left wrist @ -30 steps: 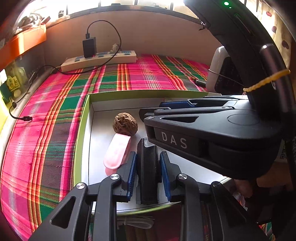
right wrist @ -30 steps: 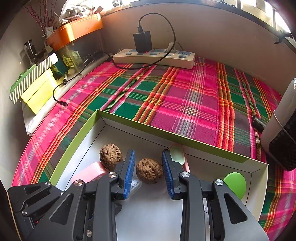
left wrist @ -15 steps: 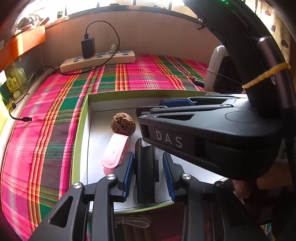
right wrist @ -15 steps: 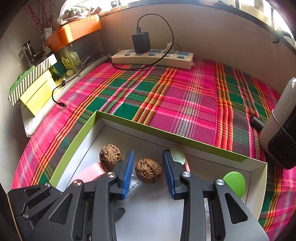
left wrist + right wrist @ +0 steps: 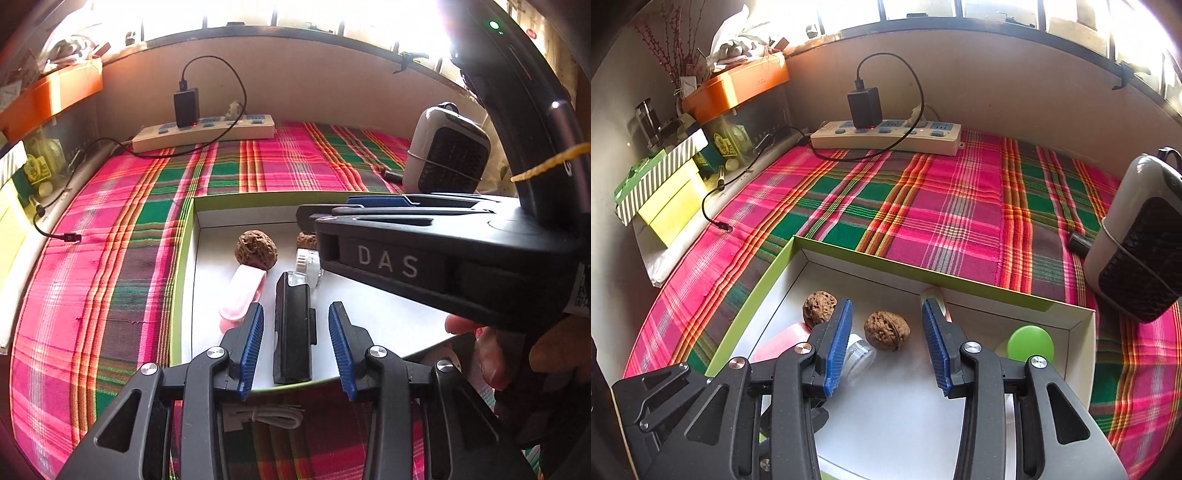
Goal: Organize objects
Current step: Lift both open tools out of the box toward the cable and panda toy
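On right gripper (image 5: 424,236) body | lettering "DAS" | jaws apart

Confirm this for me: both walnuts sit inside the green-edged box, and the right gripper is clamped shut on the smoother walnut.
Not clamped. In the right wrist view the right gripper has just been opening; its blue fingers stand clear on either side of the smoother walnut, which rests on the floor of the green-edged box. The other walnut is in the box too, as you said.
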Action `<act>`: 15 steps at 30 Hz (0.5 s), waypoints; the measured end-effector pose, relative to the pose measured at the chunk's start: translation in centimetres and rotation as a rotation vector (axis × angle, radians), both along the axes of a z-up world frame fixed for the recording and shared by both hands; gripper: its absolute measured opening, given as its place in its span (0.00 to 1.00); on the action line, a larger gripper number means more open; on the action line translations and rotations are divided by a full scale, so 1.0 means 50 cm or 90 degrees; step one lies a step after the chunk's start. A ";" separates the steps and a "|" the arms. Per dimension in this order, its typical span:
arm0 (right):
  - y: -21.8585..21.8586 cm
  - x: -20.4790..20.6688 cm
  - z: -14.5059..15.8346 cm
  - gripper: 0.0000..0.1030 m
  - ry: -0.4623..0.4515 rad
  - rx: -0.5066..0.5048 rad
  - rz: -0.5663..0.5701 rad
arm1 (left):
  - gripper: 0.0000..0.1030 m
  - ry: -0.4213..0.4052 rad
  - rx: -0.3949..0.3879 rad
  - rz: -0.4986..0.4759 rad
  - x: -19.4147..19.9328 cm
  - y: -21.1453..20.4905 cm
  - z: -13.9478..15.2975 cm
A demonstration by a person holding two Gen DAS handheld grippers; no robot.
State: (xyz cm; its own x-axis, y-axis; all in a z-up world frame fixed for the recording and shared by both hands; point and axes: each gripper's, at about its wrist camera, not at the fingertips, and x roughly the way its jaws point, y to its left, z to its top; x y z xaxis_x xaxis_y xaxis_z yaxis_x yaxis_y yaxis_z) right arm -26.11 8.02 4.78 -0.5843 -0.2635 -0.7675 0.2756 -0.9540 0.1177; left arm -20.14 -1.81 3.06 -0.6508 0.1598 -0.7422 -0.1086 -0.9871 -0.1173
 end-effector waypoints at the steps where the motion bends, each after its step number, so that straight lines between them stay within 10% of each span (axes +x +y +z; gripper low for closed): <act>1: 0.001 0.005 0.003 0.39 0.002 0.000 -0.003 | 0.34 0.003 0.000 0.001 0.005 -0.002 0.004; 15: 0.018 0.098 0.051 0.39 0.047 -0.008 -0.042 | 0.34 0.031 -0.018 0.017 0.087 -0.028 0.044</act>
